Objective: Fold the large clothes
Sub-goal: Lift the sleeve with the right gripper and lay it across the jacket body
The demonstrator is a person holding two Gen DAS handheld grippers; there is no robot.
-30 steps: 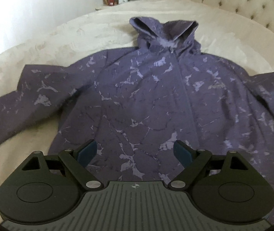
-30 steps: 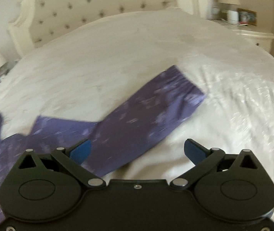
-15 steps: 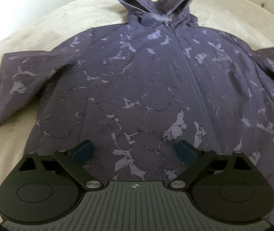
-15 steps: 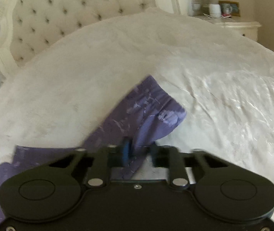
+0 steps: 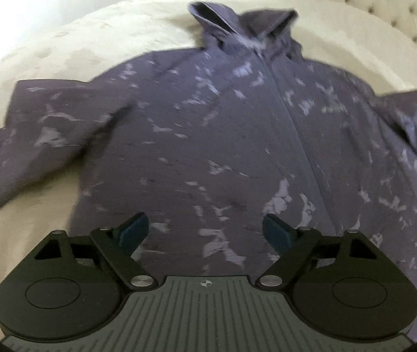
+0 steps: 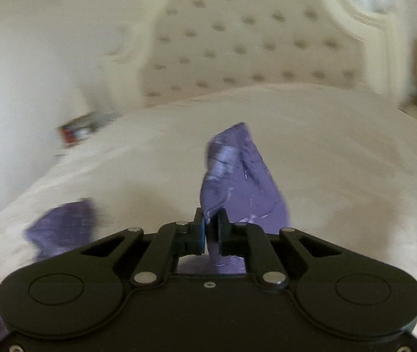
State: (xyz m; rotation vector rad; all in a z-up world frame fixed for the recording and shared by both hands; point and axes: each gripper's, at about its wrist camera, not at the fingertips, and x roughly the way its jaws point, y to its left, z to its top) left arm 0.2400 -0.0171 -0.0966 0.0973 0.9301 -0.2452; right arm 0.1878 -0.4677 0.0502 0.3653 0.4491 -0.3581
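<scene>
Purple hooded jacket [image 5: 223, 146] lies spread front-up on the cream bed [image 5: 97, 44]. Left gripper [image 5: 205, 231] tilts down above its hem, jaws wide and just narrowing, nothing between them. Right gripper [image 6: 208, 231], just closing, pinches the lifted sleeve cuff [image 6: 237, 176], pointing toward the tufted headboard [image 6: 252, 38].

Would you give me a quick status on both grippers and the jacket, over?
Right gripper just closed on the sleeve, lifted off the bed. Left gripper open above the jacket. Nothing in the way.
</scene>
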